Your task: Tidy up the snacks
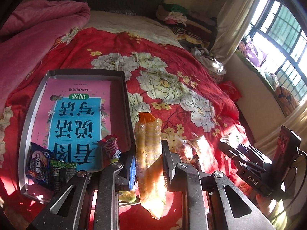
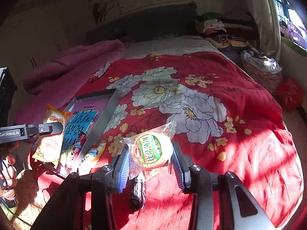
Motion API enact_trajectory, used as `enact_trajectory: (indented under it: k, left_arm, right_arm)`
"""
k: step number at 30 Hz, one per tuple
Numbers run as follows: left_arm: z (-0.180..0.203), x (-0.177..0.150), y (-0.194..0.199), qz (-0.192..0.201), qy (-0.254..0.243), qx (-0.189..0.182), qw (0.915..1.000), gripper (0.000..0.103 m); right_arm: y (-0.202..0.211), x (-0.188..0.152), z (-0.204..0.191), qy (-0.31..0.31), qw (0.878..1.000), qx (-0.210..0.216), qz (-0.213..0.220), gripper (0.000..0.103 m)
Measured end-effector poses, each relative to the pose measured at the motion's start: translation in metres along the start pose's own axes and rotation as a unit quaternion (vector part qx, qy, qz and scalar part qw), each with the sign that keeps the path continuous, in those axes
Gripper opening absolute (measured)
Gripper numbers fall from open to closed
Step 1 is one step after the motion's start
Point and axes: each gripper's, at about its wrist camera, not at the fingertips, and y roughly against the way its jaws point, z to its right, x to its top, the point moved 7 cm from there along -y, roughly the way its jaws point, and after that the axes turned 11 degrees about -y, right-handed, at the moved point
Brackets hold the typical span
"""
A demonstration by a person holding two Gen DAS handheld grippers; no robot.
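Left tool (image 1: 148,159) clamped mid-length on cracker sleeve (image 1: 148,153), lower centre of frame, beside tray (image 1: 28,118). Right tool (image 2: 150,160) pinched round biscuit pack (image 2: 151,149), centre, above bedspread (image 2: 239,134). I judged both light, crinkly, slippery, crushable; gentle mid-body grip best.

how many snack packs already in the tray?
3, all at the near end of the tray: a blue cookie pack in the corner, a green pea pack beside it, and a red candy pack. The hand-held gripper may hide more.
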Motion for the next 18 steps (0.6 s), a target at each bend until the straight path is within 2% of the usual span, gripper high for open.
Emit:
enact_trajectory:
  k: [18]
  left_arm:
    - [-0.034, -0.003, 0.036, 0.028, 0.029, 0.017, 0.9990, 0.023]
  right_arm:
    - [0.013, -0.004, -0.041, 0.027, 0.999, 0.032, 0.020, 0.041]
